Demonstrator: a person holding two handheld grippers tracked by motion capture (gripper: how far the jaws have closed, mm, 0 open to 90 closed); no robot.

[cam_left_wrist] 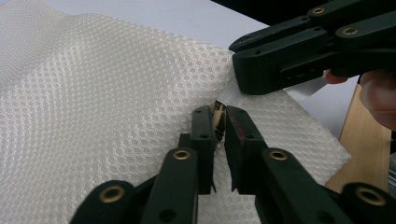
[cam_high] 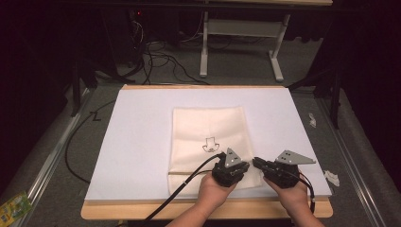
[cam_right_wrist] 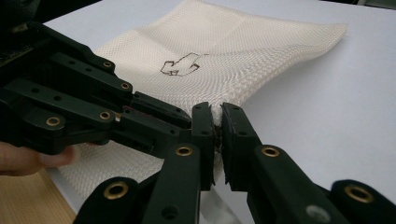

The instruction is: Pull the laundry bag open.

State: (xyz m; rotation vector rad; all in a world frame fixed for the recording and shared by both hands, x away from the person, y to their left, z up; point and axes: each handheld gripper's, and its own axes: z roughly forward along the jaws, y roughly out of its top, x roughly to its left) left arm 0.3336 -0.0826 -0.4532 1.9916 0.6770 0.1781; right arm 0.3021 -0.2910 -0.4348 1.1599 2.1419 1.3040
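Cream mesh zip bag (cam_high: 208,137) lies flat on the white table sheet (cam_high: 142,142); right gripper (cam_right_wrist: 215,122) pins its near corner steady while left gripper (cam_left_wrist: 220,122) pinches, probably, the zipper pull.

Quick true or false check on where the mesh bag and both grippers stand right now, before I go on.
1. The right gripper is shut on the mesh bag. True.
2. The left gripper stands wide open. False: its jaws are nearly together, with a small metal piece at the bag's edge between them.
3. The bag lies on the white sheet. True.
4. The bag is plain. False: it bears a small black outline drawing.
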